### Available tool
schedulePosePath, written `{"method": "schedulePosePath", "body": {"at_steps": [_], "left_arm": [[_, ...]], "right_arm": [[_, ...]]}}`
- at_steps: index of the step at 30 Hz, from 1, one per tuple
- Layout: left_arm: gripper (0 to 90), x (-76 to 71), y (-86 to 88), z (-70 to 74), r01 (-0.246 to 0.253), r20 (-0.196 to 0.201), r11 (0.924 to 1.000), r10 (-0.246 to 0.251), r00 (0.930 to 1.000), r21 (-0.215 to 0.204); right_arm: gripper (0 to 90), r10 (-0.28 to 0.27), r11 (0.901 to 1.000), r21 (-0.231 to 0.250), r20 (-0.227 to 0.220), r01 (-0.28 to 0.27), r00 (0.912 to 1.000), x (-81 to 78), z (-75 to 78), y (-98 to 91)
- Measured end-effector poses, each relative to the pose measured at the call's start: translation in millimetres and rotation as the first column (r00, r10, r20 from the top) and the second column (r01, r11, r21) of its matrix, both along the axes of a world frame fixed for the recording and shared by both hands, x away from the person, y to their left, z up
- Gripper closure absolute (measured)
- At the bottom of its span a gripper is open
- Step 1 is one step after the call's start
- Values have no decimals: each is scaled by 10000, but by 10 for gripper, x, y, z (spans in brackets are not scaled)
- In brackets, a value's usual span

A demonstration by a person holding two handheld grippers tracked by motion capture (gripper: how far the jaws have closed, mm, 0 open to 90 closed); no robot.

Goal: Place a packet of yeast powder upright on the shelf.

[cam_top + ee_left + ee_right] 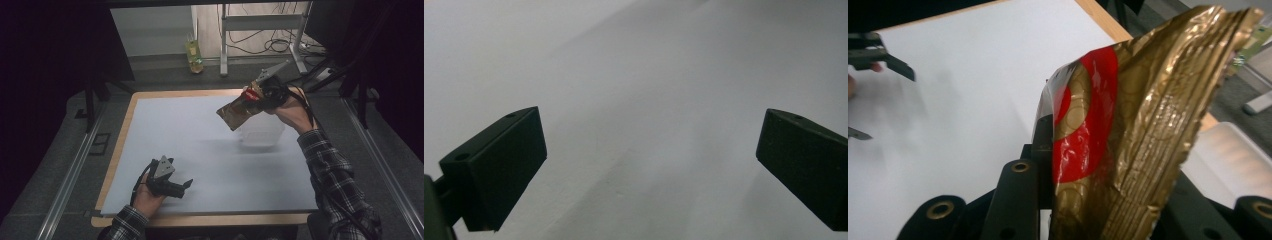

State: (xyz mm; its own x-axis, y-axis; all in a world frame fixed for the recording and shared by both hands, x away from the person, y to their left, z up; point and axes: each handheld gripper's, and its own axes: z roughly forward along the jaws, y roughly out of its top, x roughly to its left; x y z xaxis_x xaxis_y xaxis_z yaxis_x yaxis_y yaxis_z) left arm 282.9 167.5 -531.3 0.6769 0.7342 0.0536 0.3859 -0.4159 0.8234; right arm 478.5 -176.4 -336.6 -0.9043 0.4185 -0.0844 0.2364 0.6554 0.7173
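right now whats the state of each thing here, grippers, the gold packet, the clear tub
right gripper: shut on the gold packet, raised above the table
gold packet: crinkled, clamped at one end, hanging tilted in the air over the clear tub
clear tub: on the white mat, under the packet; contents cannot be told
left gripper: open, nothing between its jaws, low over the mat
white mat: flat on the table

Pale grey mat on a wooden table, yellow-green bottle on the floor beyond — cables near desk legs
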Motion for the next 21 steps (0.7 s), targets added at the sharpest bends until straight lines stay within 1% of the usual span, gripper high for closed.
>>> {"method": "schedulePosePath", "body": {"at_steps": [1,3,6,11,15,16,17,19,21], "left_arm": [[0,1,3,0,-14,9,10000,14,10000,-9],[0,0,5,0,-64,32,10000,64,10000,-18],[0,-4,9,7,-93,163,10000,93,9998,-1],[0,-4,9,4,-95,197,10000,95,9998,-3],[0,-7,6,5,-17,213,10000,18,9998,-49],[0,-7,4,5,-20,218,10000,21,9998,-34],[0,-7,4,4,-12,214,10000,12,9998,-35],[0,-6,4,3,2,207,10000,-1,9998,-52],[0,-5,6,3,20,218,10000,-20,9998,-30]], "right_arm": [[706,0,10000,0,0,0,10000,0,0,0],[706,-14,10000,-97,147,15,9999,32,28,-24],[706,-9,9998,-204,326,16,9995,82,66,-65],[706,-79,9990,-433,396,96,9992,165,113,-148],[706,-143,9973,-713,579,185,9982,232,129,-221],[707,-229,9956,-895,658,288,9976,268,135,-258],[707,-229,9956,-895,658,288,9976,268,135,-258],[707,-254,9934,-1094,777,338,9967,303,136,-291],[707,-252,9927,-1152,785,342,9966,339,139,-328]]}}
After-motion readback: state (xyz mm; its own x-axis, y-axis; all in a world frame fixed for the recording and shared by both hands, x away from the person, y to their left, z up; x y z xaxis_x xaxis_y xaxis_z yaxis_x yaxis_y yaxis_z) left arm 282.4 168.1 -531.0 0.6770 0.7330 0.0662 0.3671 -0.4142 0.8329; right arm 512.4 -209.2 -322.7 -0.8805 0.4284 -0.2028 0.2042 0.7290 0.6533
